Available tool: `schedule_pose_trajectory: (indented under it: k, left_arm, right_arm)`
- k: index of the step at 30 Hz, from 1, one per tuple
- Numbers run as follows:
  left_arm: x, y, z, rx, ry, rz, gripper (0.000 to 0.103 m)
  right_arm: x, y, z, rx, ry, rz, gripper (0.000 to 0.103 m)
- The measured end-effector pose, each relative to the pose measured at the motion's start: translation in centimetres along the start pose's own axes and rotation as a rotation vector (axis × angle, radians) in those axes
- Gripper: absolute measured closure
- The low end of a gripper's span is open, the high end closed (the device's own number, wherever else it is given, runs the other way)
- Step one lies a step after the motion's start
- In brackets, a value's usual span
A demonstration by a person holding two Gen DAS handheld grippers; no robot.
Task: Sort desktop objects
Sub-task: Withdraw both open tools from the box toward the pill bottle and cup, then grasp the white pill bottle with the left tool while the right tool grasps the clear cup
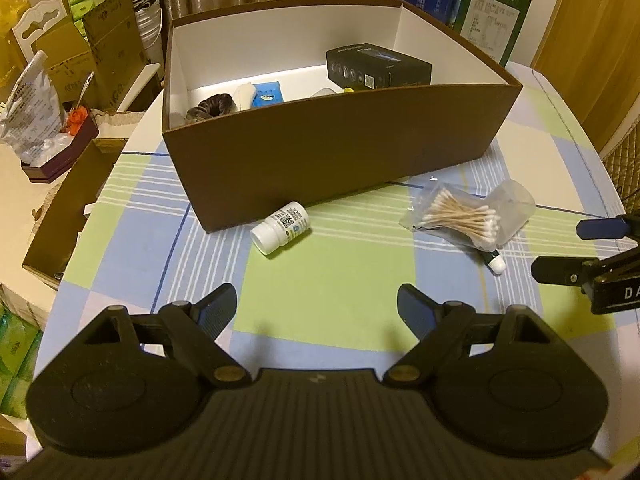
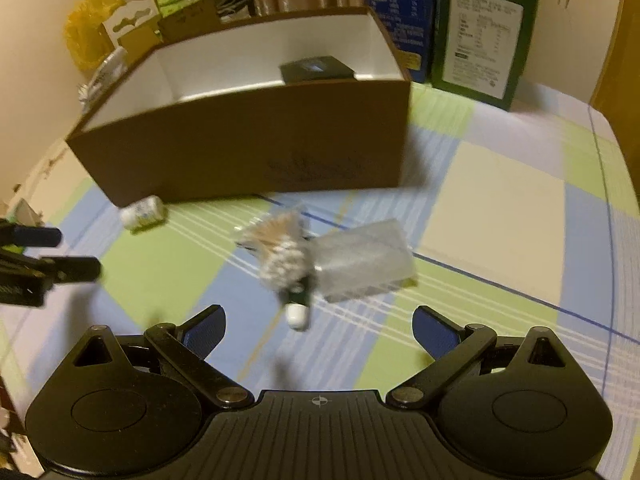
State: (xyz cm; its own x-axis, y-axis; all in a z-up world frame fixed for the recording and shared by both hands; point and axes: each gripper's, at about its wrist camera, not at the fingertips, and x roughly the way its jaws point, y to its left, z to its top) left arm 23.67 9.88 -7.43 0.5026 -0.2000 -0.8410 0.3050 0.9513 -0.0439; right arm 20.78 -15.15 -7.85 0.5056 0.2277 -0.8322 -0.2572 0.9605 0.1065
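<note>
Left claw (image 1: 318, 306) spread wide with nothing between its fingers, poised low over a green square of the checked blue-green-white cloth on the counter (image 1: 360, 280). Right claw (image 2: 319, 326) equally parted and holding nothing, poised just short of the small dark green tube with a white cap (image 2: 299, 308).

On the cloth, three loose things in front of the large brown cardboard box with white inner walls (image 1: 320, 148):
- small white plastic pill bottle with a printed label (image 1: 281, 227), lying on its side – close against the box's near wall, towards its left corner
- clear plastic bag of wooden-stemmed cotton swabs (image 1: 470, 214), flat on the cloth to the right, near the box but apart from it
- the green tube, half under the bag's near edge, cap poking out towards the right claw

Inside the box already: black rectangular carton (image 1: 378, 68) at the right rear, a blue item (image 1: 268, 94), a white object and a dark ring-shaped thing (image 1: 212, 106) at the left – identities hard to tell.

Behind the box, a tall blue carton (image 2: 400, 16) and a dark green carton with a white label (image 2: 484, 32), standing upright side by side. Right view blurred.
</note>
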Motion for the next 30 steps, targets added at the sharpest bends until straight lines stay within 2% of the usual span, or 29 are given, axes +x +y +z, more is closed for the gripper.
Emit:
schedule_pose_trajectory:
  k: [6, 9, 11, 14, 27, 28, 30]
  left_arm:
    - [1.7, 0.3, 0.3, 0.013, -0.011, 0.012, 0.018]
    - [2.4, 0.5, 0.4, 0.013, -0.014, 0.016, 0.018]
    - [2.8, 0.7, 0.5, 0.011, -0.014, 0.019, 0.018]
    - [3.3, 1.0, 0.5, 0.011, -0.009, 0.023, 0.018]
    - [5.1, 1.7, 0.9, 0.027, -0.017, 0.040, 0.018]
    - [5.2, 1.8, 0.9, 0.030, -0.020, 0.043, 0.018]
    - [5.4, 1.8, 1.0, 0.038, -0.031, 0.046, 0.018]
  right_arm:
    - [1.0, -1.7, -0.5, 0.016, -0.010, -0.016, 0.006]
    - [1.5, -2.1, -0.5, 0.004, -0.050, -0.028, 0.007]
    - [2.0, -2.4, -0.3, -0.003, -0.066, -0.039, 0.014]
    - [2.9, -2.9, 0.0, -0.007, -0.078, -0.024, 0.020]
    - [6.1, -2.8, 0.8, -0.094, -0.084, -0.035, 0.021]
    - [6.2, -2.9, 0.9, -0.096, -0.087, -0.036, 0.030]
    - [6.3, -3.1, 0.8, -0.099, -0.088, -0.031, 0.033]
